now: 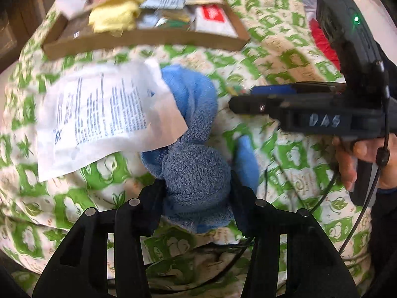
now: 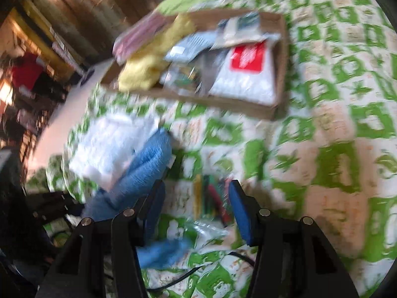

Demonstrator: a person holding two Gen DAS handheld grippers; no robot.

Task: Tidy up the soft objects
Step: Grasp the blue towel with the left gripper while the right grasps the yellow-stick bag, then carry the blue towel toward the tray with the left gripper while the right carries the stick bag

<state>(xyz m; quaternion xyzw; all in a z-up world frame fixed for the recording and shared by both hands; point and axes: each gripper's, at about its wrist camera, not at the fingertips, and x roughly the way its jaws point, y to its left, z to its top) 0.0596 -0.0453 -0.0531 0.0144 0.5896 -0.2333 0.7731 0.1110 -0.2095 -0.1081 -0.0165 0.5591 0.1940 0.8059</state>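
On a green-patterned bedspread (image 1: 285, 57), the left hand-held gripper (image 1: 198, 188) clenches a blue towel (image 1: 196, 171); the right hand-held gripper (image 2: 196, 198) hangs unclenched over bare cloth near a cardboard tray (image 1: 139, 41).

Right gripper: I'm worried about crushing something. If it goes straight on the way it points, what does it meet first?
Probably the clear packet of coloured sticks, lying on the green-patterned bedspread between the right gripper fingers. The view is blurred, so depth is uncertain.

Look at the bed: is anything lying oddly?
Yes. A printed white packet lies tilted across the blue towel, half covering it, while the cardboard box holds the other packets.
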